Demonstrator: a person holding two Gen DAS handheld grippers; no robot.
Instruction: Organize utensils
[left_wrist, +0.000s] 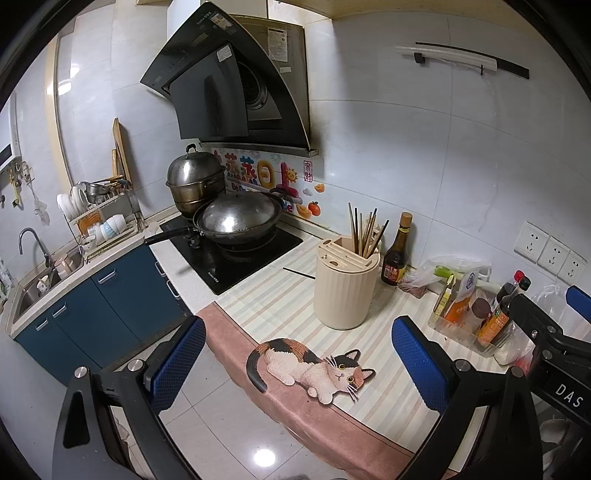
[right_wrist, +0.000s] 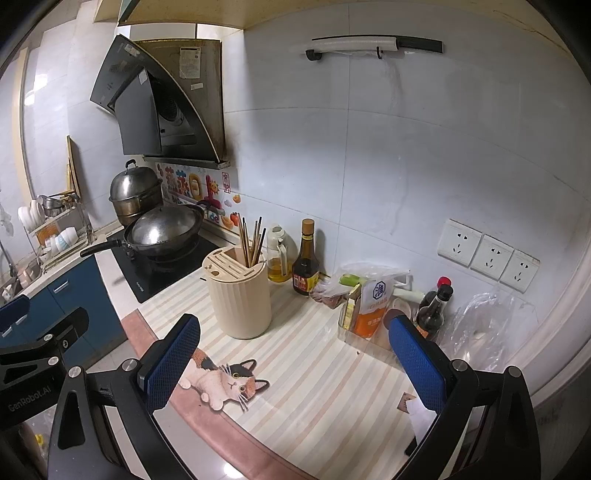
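Observation:
A cream ribbed utensil holder (left_wrist: 346, 284) stands on the striped counter mat, with several chopsticks (left_wrist: 364, 230) upright in its open slot. It also shows in the right wrist view (right_wrist: 240, 295), with the chopsticks (right_wrist: 252, 240). One dark chopstick (left_wrist: 299, 273) lies flat on the mat between the holder and the stove. My left gripper (left_wrist: 299, 365) is open and empty, held over the counter's front edge. My right gripper (right_wrist: 295, 365) is open and empty, above the mat to the right of the holder.
A wok (left_wrist: 240, 219) and steamer pot (left_wrist: 195, 181) sit on the black stove. Sauce bottles (right_wrist: 306, 258), an oil jug (right_wrist: 280, 254) and a clear bin of seasonings (right_wrist: 369, 314) line the wall. A cat-shaped mat (left_wrist: 314, 365) lies at the counter edge. Sink and dish rack (left_wrist: 99, 214) are far left.

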